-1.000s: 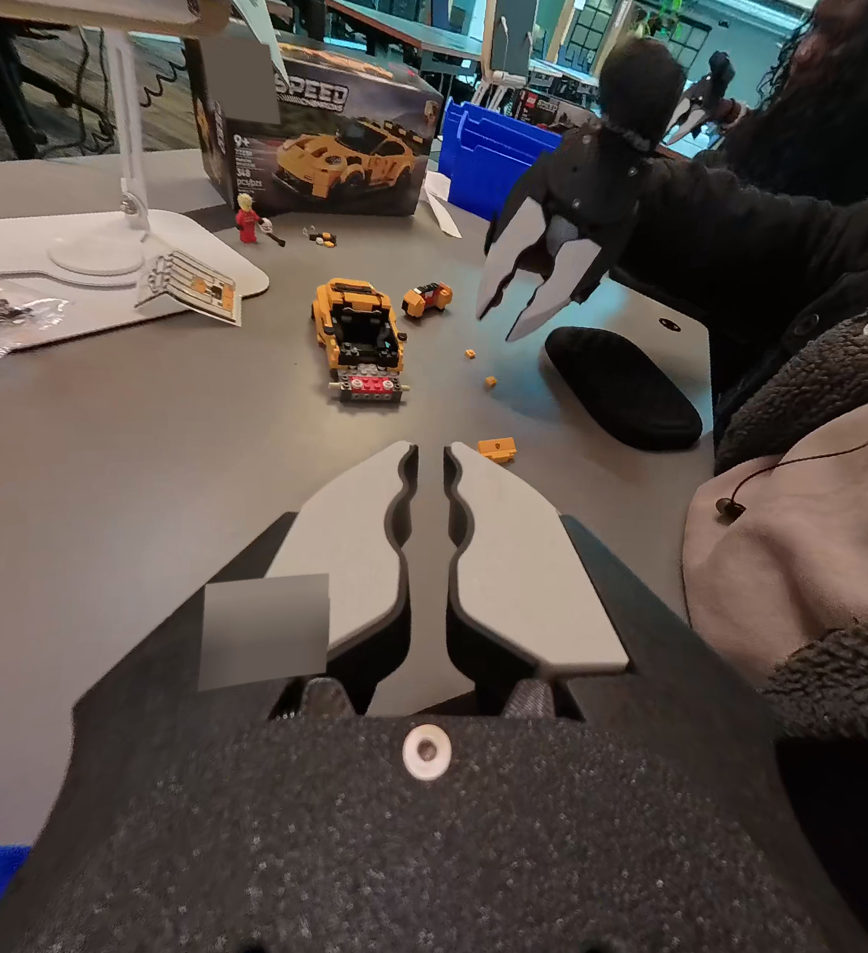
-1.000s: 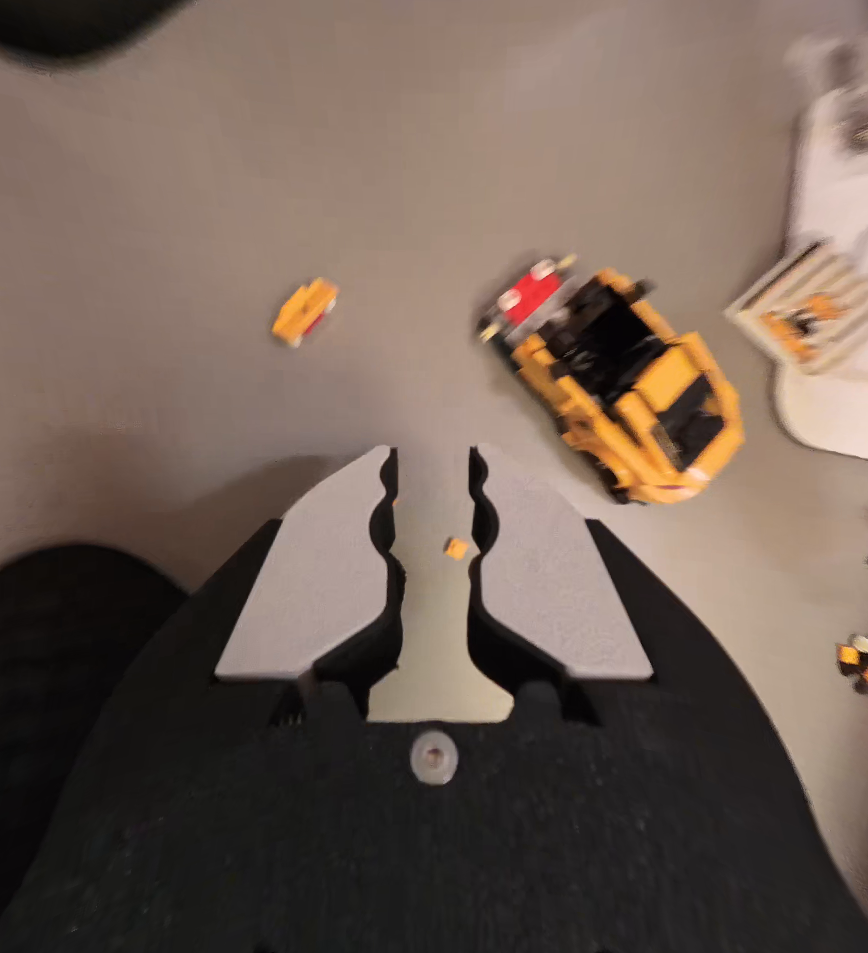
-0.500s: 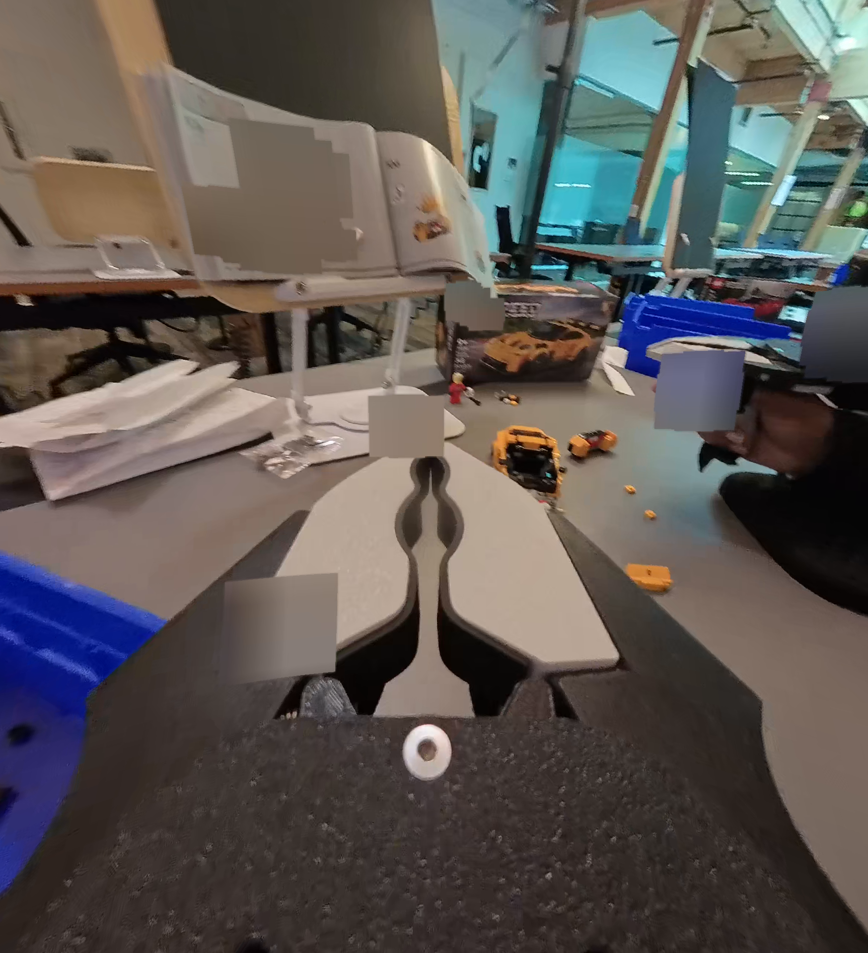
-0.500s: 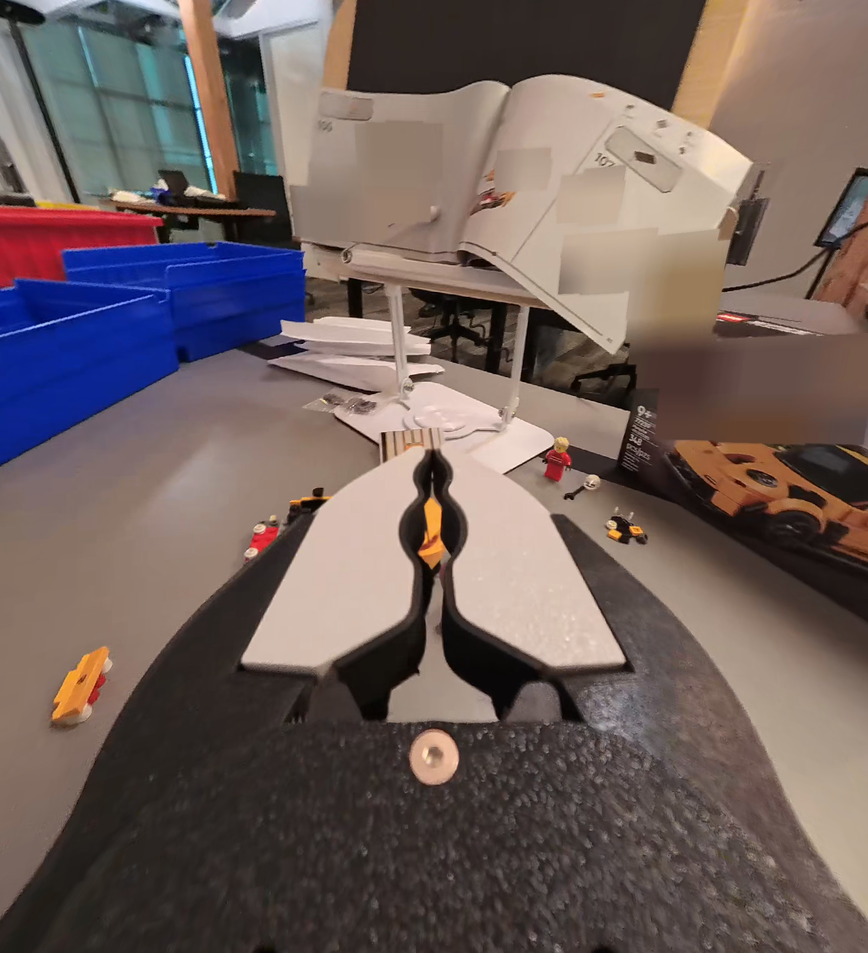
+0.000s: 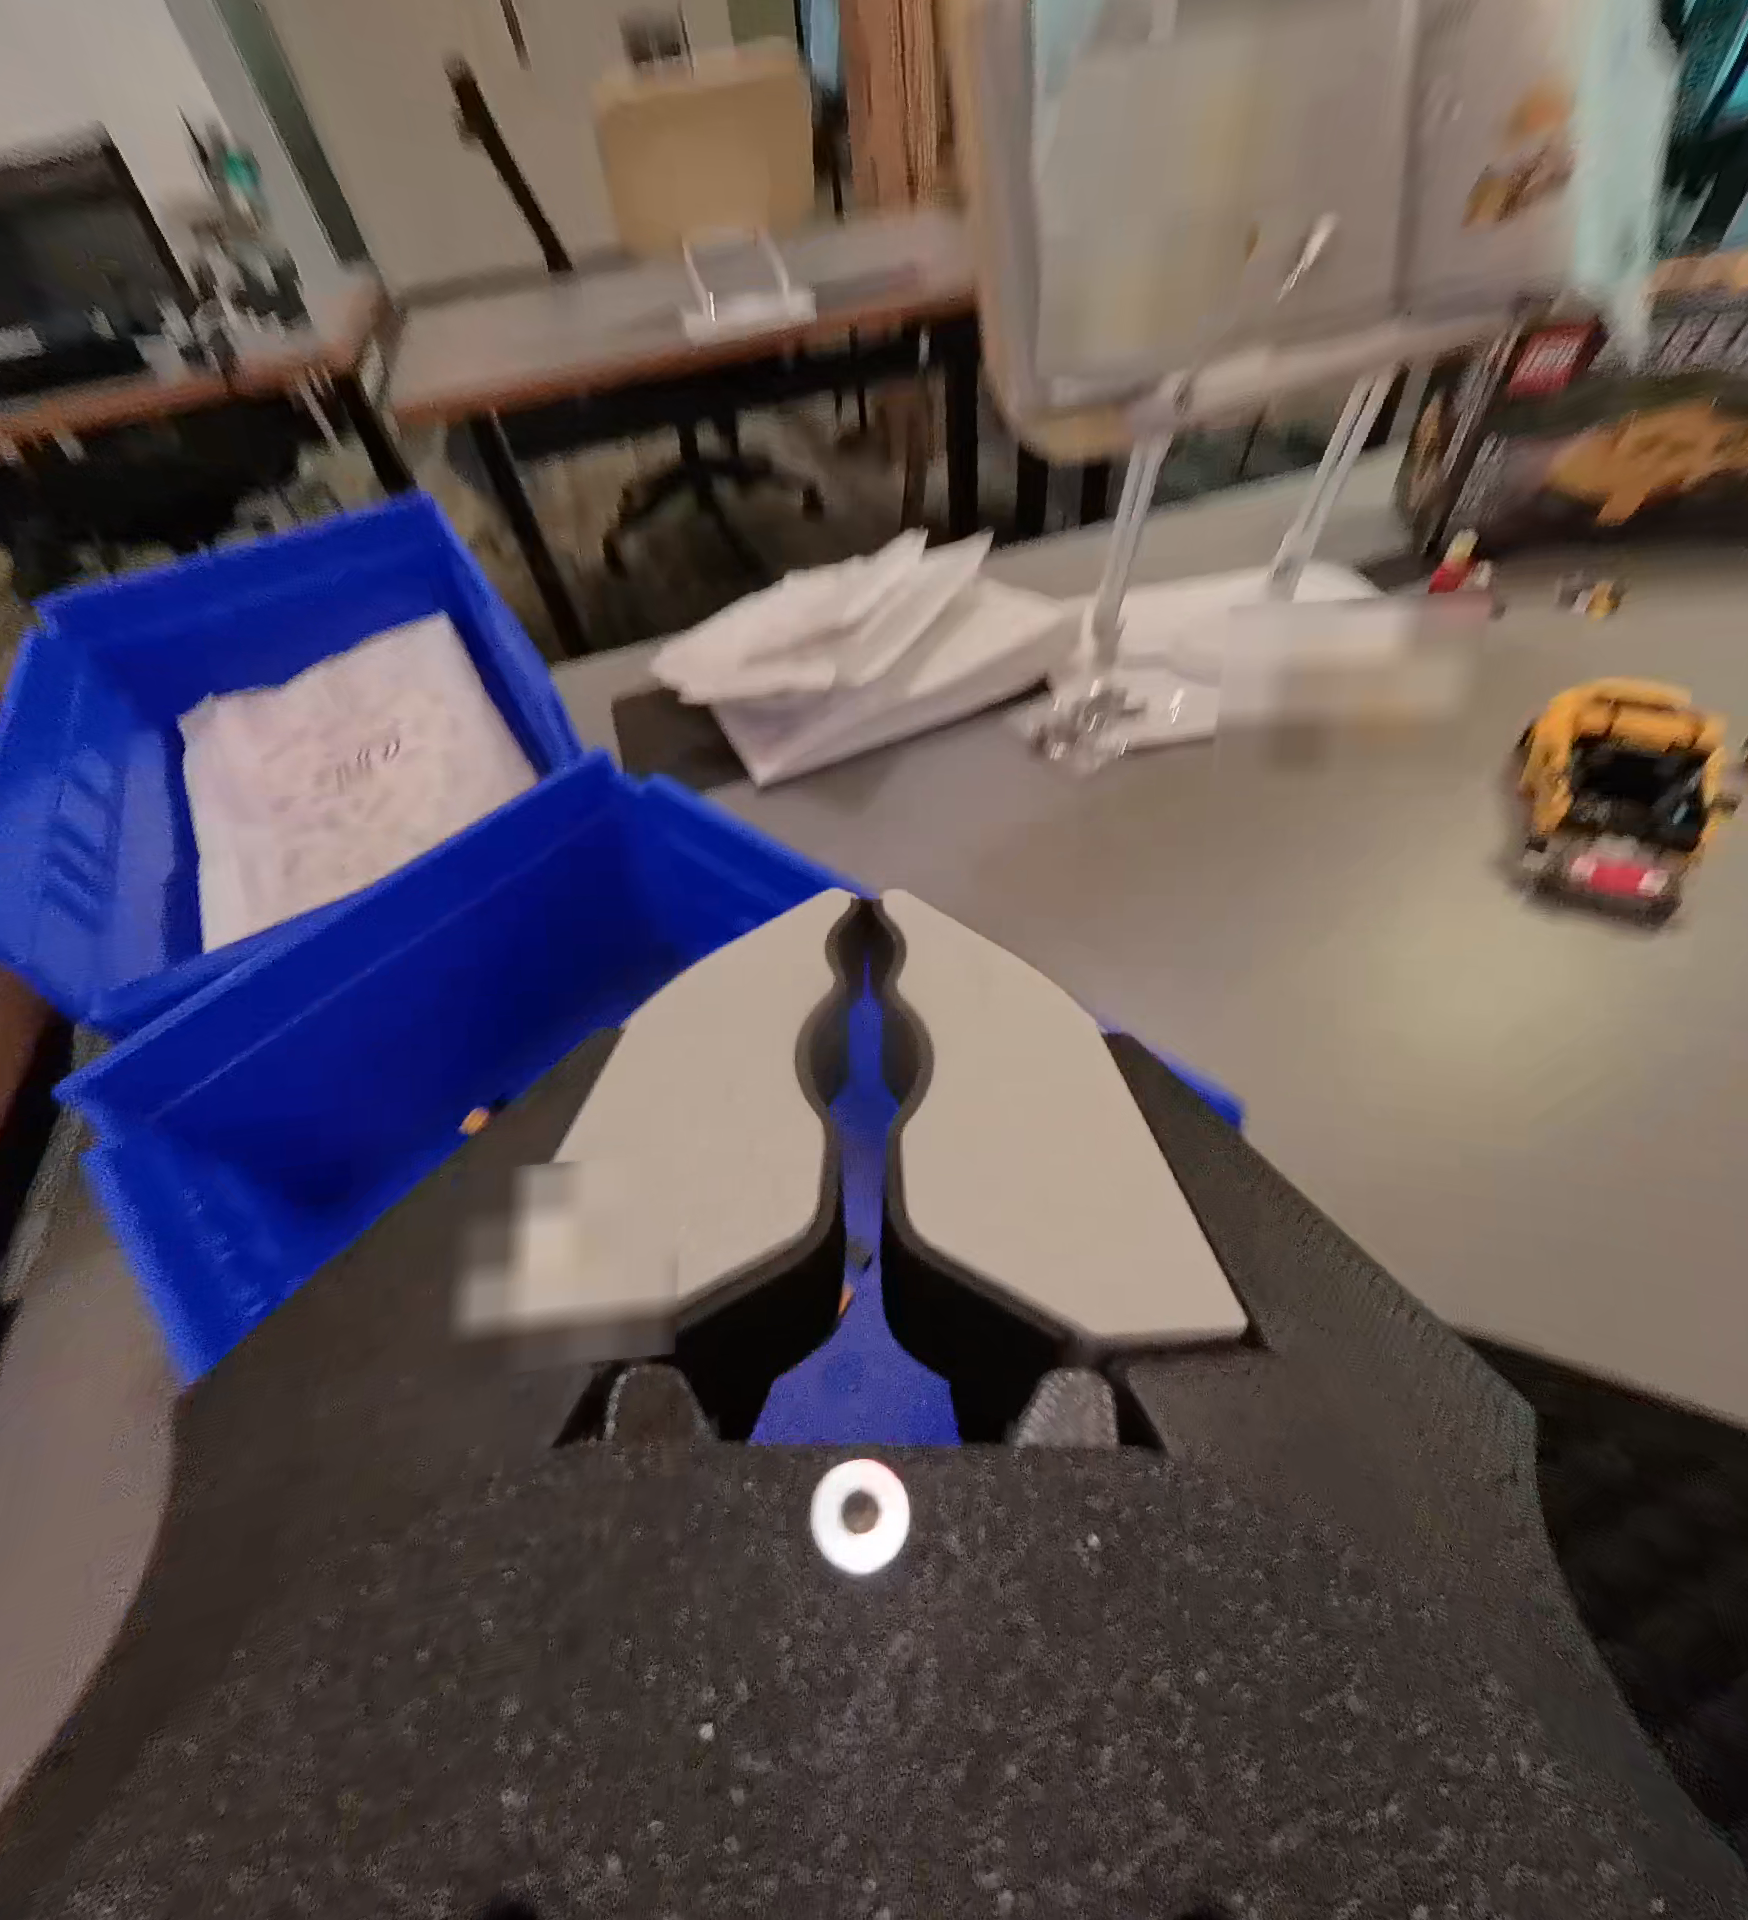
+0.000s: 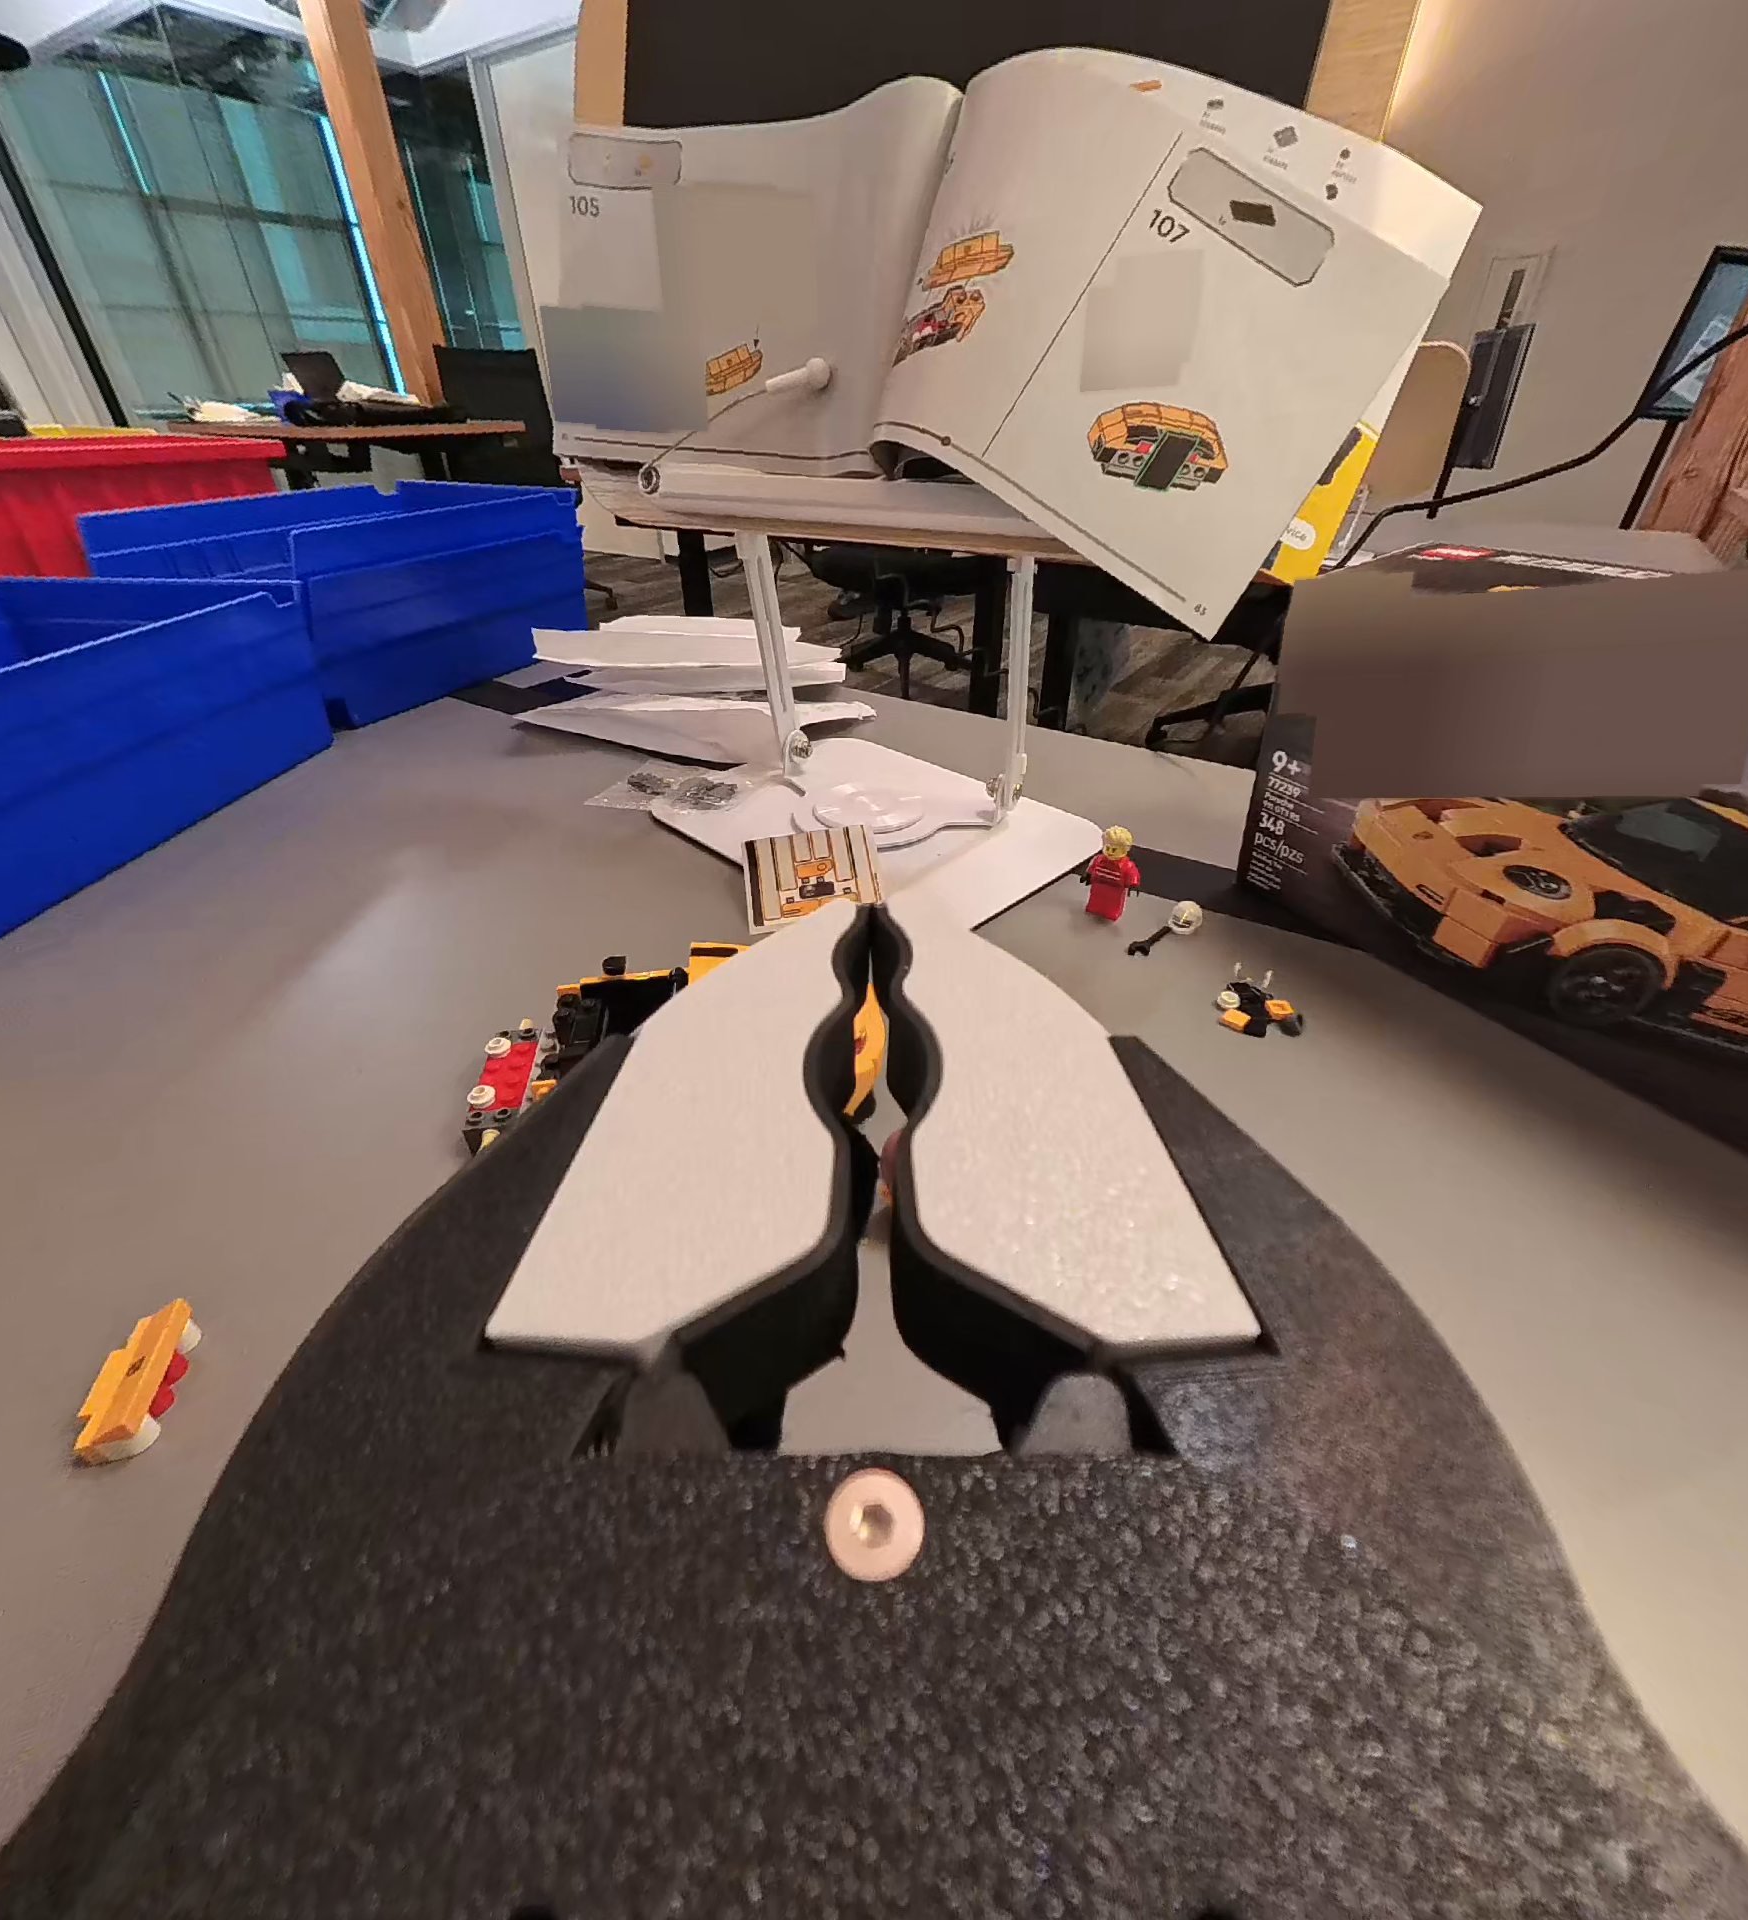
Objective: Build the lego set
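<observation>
Since half a second ago our left hand-held gripper [image 5: 865, 914] has swung away from the orange car [image 5: 1618, 790] and now hangs over a blue bin [image 5: 413, 997] at the desk [image 5: 1317, 997] edge, its fingers together with nothing between them that we can make out. Our right hand-held gripper [image 6: 868, 920] stays low over the desk, closed, with a small orange piece [image 6: 865, 1049] showing in the gap; whether it is pinched we cannot tell. The car sits just beyond it, partly hidden. A loose orange-and-red subassembly [image 6: 132, 1382] lies to the left, and the instruction booklet [image 6: 953, 312] stands open on its stand.
</observation>
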### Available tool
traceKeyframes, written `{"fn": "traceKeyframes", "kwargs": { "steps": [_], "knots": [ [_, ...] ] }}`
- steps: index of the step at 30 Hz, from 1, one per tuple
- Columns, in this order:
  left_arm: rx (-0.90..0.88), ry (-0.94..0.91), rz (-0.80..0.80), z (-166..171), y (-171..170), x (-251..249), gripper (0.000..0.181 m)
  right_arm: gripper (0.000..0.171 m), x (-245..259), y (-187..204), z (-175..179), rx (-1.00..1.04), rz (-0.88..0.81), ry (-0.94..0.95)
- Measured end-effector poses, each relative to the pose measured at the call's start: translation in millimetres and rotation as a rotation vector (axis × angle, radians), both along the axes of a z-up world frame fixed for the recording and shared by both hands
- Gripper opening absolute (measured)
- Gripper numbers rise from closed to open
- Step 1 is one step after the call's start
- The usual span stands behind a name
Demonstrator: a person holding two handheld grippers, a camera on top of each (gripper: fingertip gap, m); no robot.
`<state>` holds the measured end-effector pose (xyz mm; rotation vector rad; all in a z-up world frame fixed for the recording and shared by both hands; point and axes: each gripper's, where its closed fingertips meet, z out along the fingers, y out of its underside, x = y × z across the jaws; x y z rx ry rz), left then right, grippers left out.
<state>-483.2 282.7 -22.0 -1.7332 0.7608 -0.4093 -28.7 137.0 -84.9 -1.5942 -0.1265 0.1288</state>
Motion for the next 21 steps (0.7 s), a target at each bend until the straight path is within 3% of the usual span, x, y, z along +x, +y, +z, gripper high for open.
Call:
{"fn": "traceKeyframes", "kwargs": {
  "steps": [4,14,21],
  "knots": [
    [-0.122,0.234,0.018,-17,20,-32,0.005,0.0,-2,1,-3,-0.011,0.012,0.002],
    [-0.593,0.763,-0.11,-124,49,-79,0.013,0.0,-9,5,-14,-0.046,0.026,-0.046],
    [-0.634,0.884,-0.256,-155,75,-64,0.022,0.0,-13,9,-24,-0.078,0.039,-0.095]
  ]
}}
